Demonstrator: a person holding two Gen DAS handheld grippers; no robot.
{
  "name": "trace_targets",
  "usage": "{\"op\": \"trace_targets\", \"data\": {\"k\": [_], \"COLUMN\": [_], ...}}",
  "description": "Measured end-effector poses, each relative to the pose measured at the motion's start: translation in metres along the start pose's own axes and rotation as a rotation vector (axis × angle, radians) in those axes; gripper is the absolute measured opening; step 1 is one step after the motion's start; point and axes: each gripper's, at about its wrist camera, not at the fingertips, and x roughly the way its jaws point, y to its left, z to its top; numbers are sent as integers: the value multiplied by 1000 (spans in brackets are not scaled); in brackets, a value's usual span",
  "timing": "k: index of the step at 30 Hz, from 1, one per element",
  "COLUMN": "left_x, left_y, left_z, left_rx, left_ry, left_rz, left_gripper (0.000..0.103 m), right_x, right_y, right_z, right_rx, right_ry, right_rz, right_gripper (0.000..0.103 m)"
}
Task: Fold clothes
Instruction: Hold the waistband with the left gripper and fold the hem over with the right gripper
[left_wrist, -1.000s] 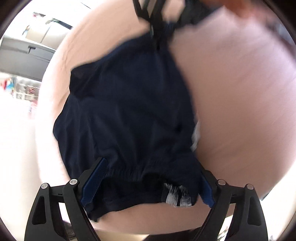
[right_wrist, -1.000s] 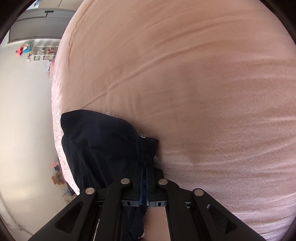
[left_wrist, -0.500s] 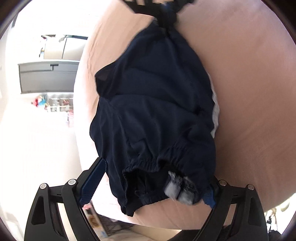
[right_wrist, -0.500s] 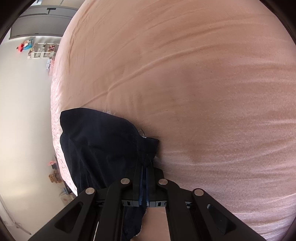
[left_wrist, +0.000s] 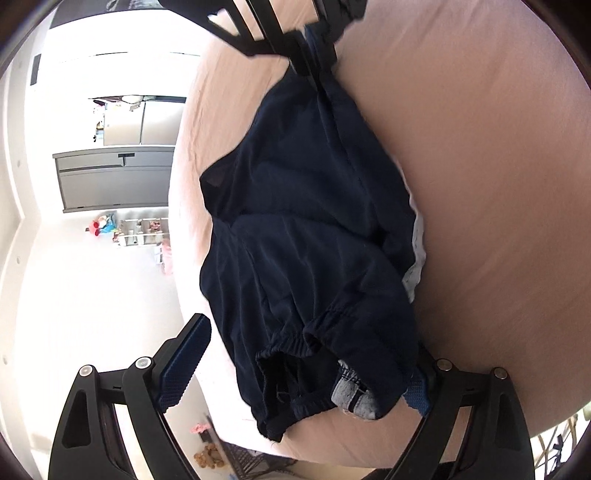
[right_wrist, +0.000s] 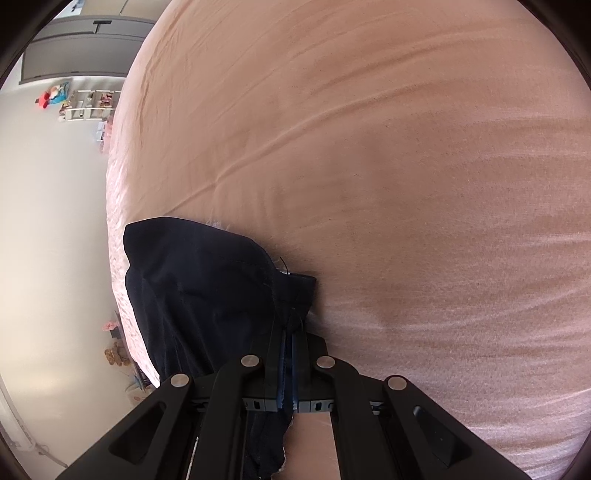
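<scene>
- Looking through the left wrist view, I see the navy shorts (left_wrist: 310, 236) lying on the pink bedsheet (left_wrist: 491, 155) near the bed's edge. Their elastic waistband (left_wrist: 314, 336) is bunched toward my left gripper (left_wrist: 303, 365).
- My left gripper's jaws stand wide apart, straddling the waistband; the right-hand pad touches or sits just beside the cloth, and nothing is pinched.
- At the top of this view the right gripper (left_wrist: 314, 55) is clamped on the shorts' far end.
- I judge the fabric thin, soft and light, with no stiffness. It will sag and slide, so the gathered waistband is the firmest place to take hold.
- A white lining (left_wrist: 415, 254) peeks out along one side and a grey label (left_wrist: 354, 398) shows inside the waistband. Both could slip out during a fold.
- From the right wrist view, my right gripper (right_wrist: 287, 354) is closed tight on a hem corner of the shorts (right_wrist: 199, 295), cloth draping to its left over the sheet (right_wrist: 424, 184).
- No containers show in either view; I can only make out a distant shelf (right_wrist: 90, 105), too small to read.
</scene>
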Motion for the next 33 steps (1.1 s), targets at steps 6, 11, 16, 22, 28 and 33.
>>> {"op": "trace_targets", "data": {"k": [6,11,16,22,28,33], "left_x": [-6,-10,-16,-11,-10,0], "left_y": [-7,-11,-11,-6,9,33], "left_z": [4,6,6,8,6,0], "left_rx": [35,42,32,10,-73,-189], "left_ry": [-78,-102,-125,-128,-111,-91], "left_rz": [-2,-38,-229,-324,-445,-630], "left_gripper": [92,86,28,14,14,15], "right_x": [1,0,-1,20,20,15], "right_y": [7,7,9,26,32,49], "right_z": [-1,-1,0,-5,-9,-11], "right_rx": [-6,-10,-17,-12,-11,-60], "right_ry": [-1,2,8,0,-26,-52], "right_rz": [-15,-25,-44,-37,-59,-162], "right_gripper": [0,0,0,0,0,0]}}
